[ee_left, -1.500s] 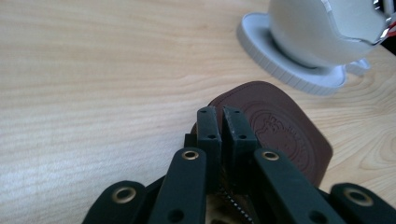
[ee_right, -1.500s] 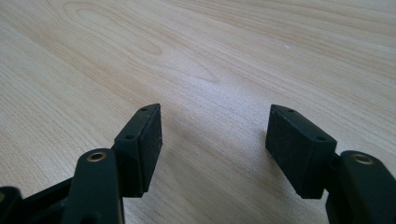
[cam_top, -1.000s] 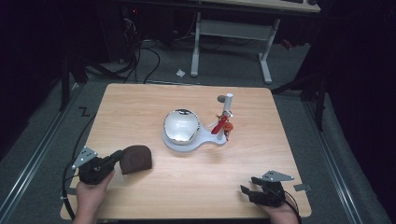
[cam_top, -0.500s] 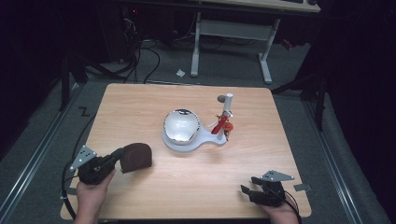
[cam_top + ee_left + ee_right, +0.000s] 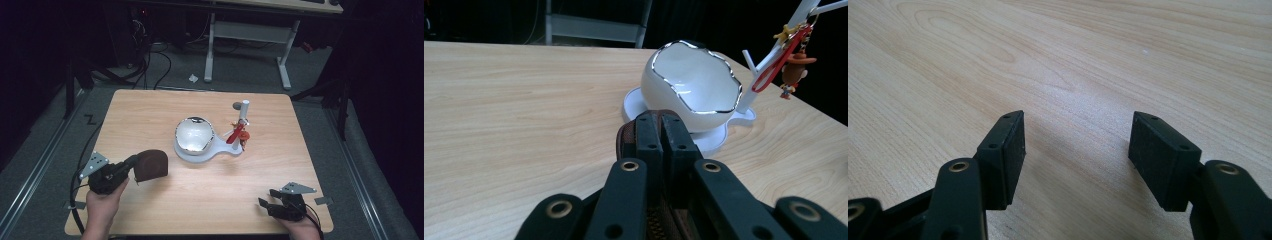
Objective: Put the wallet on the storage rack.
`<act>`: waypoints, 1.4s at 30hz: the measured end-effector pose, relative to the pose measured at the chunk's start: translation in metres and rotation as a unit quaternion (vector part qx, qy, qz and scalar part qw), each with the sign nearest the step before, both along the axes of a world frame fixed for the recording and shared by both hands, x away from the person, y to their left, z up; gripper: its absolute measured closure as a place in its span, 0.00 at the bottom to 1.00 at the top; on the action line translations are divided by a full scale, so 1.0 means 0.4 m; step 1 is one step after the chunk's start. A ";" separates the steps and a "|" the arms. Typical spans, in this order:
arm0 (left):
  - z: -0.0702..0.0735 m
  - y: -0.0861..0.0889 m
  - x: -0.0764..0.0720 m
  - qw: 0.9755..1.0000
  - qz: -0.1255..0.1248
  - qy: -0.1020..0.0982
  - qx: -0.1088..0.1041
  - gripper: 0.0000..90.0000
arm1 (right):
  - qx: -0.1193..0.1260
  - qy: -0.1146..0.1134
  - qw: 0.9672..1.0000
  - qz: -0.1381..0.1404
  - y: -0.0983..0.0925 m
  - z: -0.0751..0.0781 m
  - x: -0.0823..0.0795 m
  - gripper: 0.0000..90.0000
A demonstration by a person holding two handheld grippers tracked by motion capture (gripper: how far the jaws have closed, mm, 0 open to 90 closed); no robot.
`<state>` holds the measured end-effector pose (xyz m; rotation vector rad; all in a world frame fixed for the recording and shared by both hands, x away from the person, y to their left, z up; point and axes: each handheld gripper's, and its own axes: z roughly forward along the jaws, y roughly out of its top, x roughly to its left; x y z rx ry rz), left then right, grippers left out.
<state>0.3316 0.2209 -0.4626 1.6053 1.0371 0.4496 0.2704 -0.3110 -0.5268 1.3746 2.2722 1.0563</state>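
As the left gripper (image 5: 131, 165), clamped on a dark brown zipped leather pouch (image 5: 151, 165), is raised, the egg-shaped white ceramic bowl (image 5: 194, 135) at two o'clock is approached; the right gripper (image 5: 1075, 145) is held spread, empty.

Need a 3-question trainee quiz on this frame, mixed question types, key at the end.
1. True or false: the left tongs are shut on the brown pouch.
2. What hangs from the white stand beside the egg-shaped bowl? A) a cowboy keychain B) a spoon C) a watch
3. How do the right tongs stand, and is anything between their pads?

Key: 1 true. 2 A, the cowboy keychain on a red strap. 3 open, with bare table between them.
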 end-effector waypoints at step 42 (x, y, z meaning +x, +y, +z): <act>0.137 -0.147 0.168 1.000 -0.010 -0.012 0.018 0.97 | 0.011 0.003 1.000 0.002 -0.010 0.003 0.001 0.45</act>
